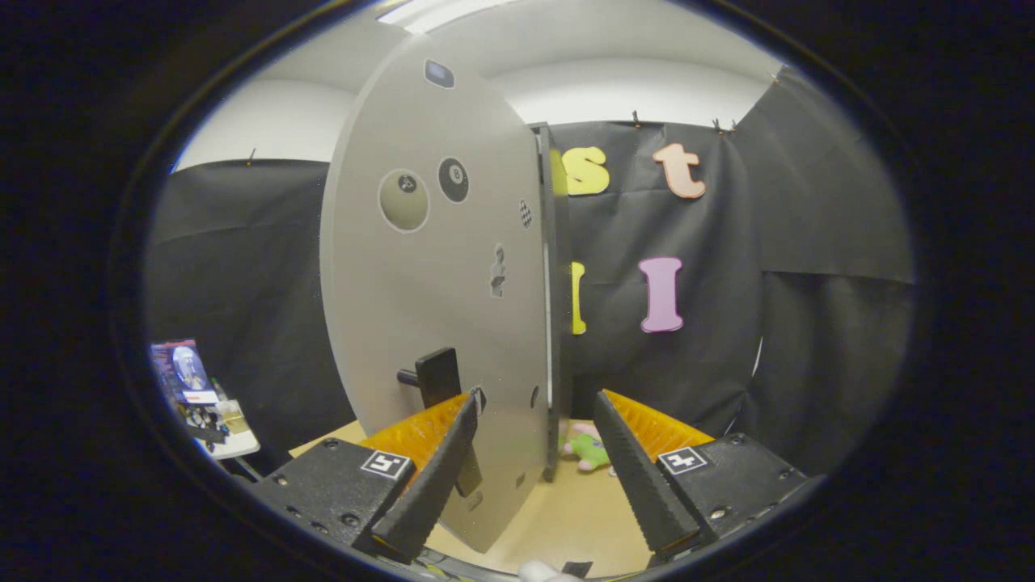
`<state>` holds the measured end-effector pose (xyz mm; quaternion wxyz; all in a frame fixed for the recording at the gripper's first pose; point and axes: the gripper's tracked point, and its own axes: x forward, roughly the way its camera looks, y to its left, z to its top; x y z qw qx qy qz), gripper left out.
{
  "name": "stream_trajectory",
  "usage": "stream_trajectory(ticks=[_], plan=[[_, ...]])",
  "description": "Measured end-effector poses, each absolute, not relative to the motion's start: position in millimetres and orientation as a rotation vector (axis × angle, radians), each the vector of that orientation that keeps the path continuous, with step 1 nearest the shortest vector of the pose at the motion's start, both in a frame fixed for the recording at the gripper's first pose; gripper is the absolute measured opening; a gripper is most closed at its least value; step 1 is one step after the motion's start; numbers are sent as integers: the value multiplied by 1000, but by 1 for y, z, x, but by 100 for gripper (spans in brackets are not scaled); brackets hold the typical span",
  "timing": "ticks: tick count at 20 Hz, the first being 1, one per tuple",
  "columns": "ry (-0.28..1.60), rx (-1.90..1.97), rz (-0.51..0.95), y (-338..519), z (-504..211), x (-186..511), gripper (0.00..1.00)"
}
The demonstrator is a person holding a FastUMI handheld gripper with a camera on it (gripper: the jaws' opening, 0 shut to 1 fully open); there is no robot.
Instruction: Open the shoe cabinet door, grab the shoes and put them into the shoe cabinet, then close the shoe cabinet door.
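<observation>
Right now the shoe cabinet door (420, 267) is the biggest thing ahead of me, a pale grey panel standing ajar with its free edge turned toward my gripper (534, 453). My fingers are spread wide and pinch nothing; the door's lower edge sits between them, nearer my left finger. I judge I am at a door step, and whether opening or closing I cannot tell. To do it well I would push on the flat panel or hook the dark handle (437, 376) just above my left fingertip, and swing along the hinge arc instead of pushing straight.

The tan floor board (566, 509) lies under the door. Beyond my fingers, past the door's edge, sits a green and pink shoe (588, 451), near enough to the door's sweep to get caught. Off to the left is a small side table (230, 440) with clutter, well apart.
</observation>
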<state>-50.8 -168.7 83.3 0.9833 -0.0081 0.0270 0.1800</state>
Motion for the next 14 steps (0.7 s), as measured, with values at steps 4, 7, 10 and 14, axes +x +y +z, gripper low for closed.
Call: stream_trajectory(ticks=[4, 7, 10, 14], plan=[[57, -2, 338, -131, 81, -53, 97], [56, -11, 321, -100, 81, -51, 97], [64, -15, 311, -66, 75, -47, 96], [83, -4, 353, -10, 65, -34, 97]])
